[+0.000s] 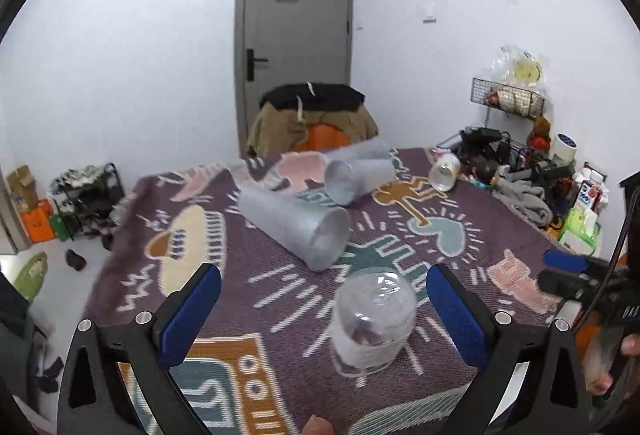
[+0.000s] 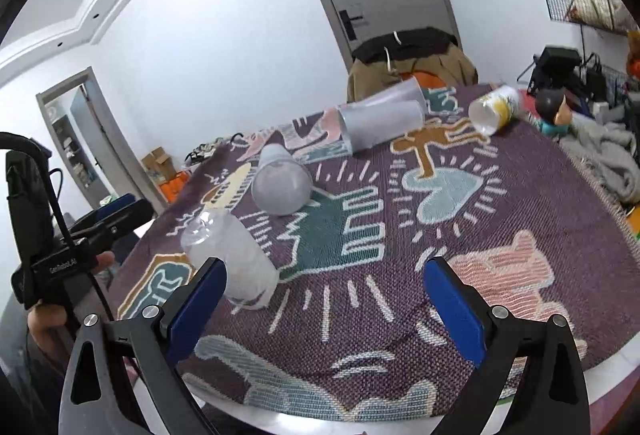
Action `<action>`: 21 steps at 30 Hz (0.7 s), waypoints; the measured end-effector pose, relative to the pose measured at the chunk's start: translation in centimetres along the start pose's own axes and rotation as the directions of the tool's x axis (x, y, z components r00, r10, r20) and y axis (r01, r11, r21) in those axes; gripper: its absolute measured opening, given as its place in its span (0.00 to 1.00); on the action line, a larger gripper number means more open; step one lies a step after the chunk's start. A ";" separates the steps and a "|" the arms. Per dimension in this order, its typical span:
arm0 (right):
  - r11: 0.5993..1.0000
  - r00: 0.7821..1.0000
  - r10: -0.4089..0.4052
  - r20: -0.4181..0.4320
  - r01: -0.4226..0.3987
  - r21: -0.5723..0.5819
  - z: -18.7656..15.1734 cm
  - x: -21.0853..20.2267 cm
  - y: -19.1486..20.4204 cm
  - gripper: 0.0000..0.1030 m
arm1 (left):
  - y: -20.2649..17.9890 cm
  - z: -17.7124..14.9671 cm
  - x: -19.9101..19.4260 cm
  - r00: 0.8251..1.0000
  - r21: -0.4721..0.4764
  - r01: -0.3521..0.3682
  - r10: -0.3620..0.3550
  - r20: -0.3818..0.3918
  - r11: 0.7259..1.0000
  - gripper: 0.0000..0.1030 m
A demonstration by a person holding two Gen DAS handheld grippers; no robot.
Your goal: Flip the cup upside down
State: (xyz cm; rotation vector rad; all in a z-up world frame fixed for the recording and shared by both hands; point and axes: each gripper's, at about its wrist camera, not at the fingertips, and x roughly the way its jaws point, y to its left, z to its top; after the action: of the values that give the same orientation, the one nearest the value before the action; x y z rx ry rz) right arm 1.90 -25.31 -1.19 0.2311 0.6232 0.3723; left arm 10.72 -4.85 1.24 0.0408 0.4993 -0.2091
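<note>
Between the left tool's [image 1: 324, 311] wide-spread, empty fingers, clear cup [image 1: 370, 319] stands inverted (right tool [image 2: 322, 307] likewise).

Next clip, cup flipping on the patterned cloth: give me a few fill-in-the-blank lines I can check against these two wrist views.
1. The clear cup nearest the left gripper stands with its mouth facing ____.
2. The frosted cup behind it lies on its ____.
3. Both the left gripper and the right gripper have their jaws ____, holding nothing.
4. The yellow-and-white cup lies near the ____ edge of the cloth.

Missing words: down; side; open; far
</note>
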 end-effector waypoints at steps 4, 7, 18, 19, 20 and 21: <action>1.000 1.000 0.007 0.028 -0.007 -0.019 0.4 -1.1 0.6 0.97 | 0.4 -0.5 -2.1 0.996 0.037 -0.061 0.058 0.061 0.997 1.00; 0.999 0.999 0.033 0.030 -0.032 -0.038 0.4 -1.7 1.2 0.97 | 0.5 -1.0 -3.4 0.992 0.054 -0.103 0.098 0.086 0.993 1.00; 0.991 0.996 0.078 0.051 -0.072 -0.112 -0.7 -3.6 3.7 0.97 | 0.1 -3.4 -6.9 0.983 0.048 -0.152 0.146 0.110 0.987 1.00; 0.990 0.995 0.081 0.052 -0.074 -0.117 -0.8 -3.8 3.9 0.97 | 0.1 -3.6 -7.1 0.983 0.044 -0.153 0.148 0.112 0.987 1.00; 0.990 0.995 0.082 0.054 -0.075 -0.121 -0.9 -3.9 4.0 0.97 | 0.0 -3.7 -7.2 0.982 0.039 -0.160 0.154 0.112 0.986 1.00; 0.990 0.995 0.080 0.055 -0.072 -0.125 -1.0 -4.0 4.1 0.97 | -0.1 -3.9 -7.3 0.981 0.037 -0.164 0.159 0.114 0.986 1.00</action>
State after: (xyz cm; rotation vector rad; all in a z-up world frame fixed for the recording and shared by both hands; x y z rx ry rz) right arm -2.81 -23.07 1.39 0.1480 0.5311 0.4741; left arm 2.63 -3.24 1.36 0.1137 0.3780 -0.0631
